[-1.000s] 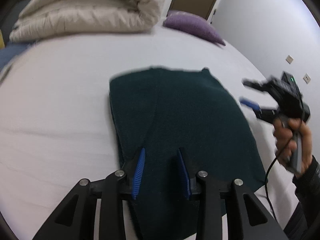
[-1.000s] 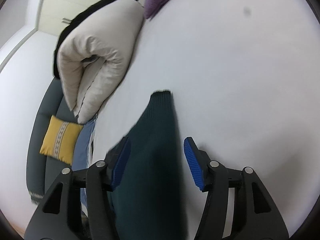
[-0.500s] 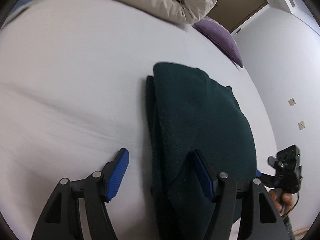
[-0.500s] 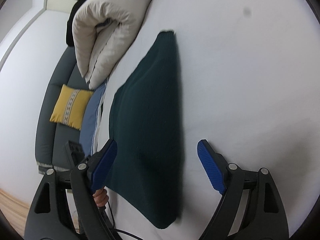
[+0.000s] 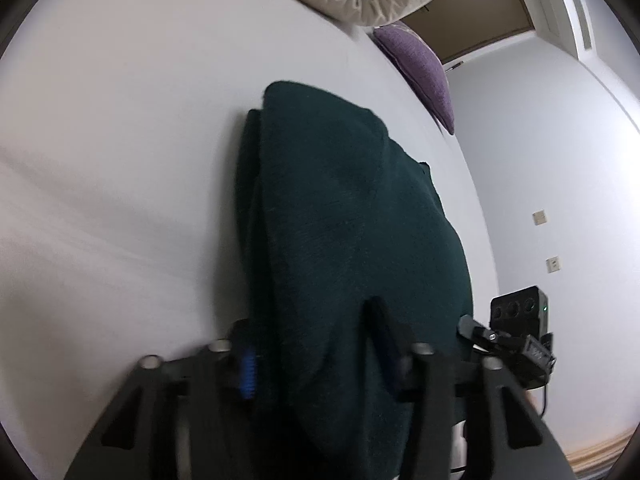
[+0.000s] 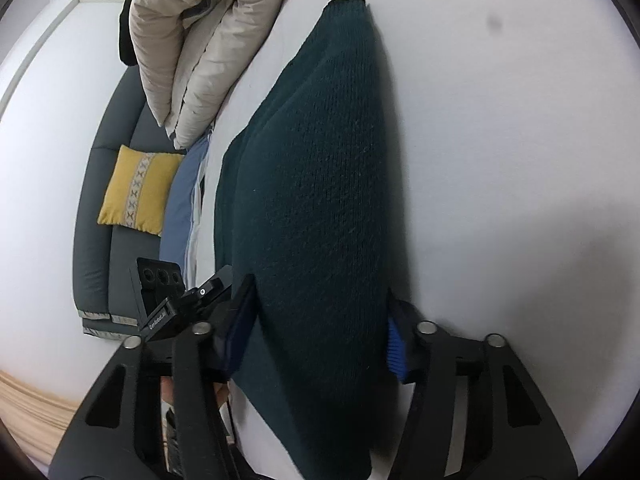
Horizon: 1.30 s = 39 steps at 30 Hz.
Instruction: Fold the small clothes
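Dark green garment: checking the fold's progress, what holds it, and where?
Both grippers, left and right, closing on the garment's near edge.

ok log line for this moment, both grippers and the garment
left gripper: jaws just closing over near edge | right gripper: jaws just closing astride it | dark green knit garment: folded, flat on white bed

My left gripper (image 5: 312,344) and right gripper (image 6: 320,328) share one build: matte black triangulated arms, silver screw heads, ribbed blue pads (image 6: 394,346). I see a black camera block (image 6: 154,280) with round ports and small white lettering on each
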### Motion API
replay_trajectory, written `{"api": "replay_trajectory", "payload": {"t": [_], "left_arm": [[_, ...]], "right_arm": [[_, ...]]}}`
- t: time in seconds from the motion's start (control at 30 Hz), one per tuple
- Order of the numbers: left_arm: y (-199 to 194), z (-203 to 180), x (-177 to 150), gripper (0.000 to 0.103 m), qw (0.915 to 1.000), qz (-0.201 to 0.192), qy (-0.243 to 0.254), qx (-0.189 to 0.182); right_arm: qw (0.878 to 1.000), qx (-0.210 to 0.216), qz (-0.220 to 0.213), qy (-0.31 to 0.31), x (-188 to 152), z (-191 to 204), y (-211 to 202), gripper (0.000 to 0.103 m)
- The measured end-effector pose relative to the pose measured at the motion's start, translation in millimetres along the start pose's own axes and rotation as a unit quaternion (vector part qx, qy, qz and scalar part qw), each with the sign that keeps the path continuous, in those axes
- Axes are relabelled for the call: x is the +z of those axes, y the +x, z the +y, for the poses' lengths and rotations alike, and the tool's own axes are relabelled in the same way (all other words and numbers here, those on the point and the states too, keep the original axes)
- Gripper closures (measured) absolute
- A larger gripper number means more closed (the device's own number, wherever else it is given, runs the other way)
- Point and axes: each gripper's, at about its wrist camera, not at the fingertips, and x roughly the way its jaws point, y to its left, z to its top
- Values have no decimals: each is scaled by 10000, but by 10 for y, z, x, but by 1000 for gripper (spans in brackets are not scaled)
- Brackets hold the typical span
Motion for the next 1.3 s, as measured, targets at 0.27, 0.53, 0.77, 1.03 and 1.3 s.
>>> {"api": "replay_trajectory", "payload": {"t": [0.27, 0.53, 0.77, 1.03, 1.3], "left_arm": [[-61, -162, -66, 77, 9999, 2, 164, -2], [-88, -717, -644, 78, 9973, 203, 687, -138], [-249, -978, -1612, 78, 9953, 238, 937, 17], [-158, -706, -1983, 67, 9975, 280, 635, 126], [-477, -808, -2142, 58, 9946, -136, 762, 687]], "right_arm": [[9984, -230, -276, -432, -93, 221, -174, 67], [9983, -117, -379, -420, -539, 133, -870, 67], [9995, 62, -259, -187, -1463, -285, -1430, 67], [9984, 308, -465, 62, -2055, -734, -1677, 67], [9973, -223, -697, 3, -2271, -637, -1952, 61]]}}
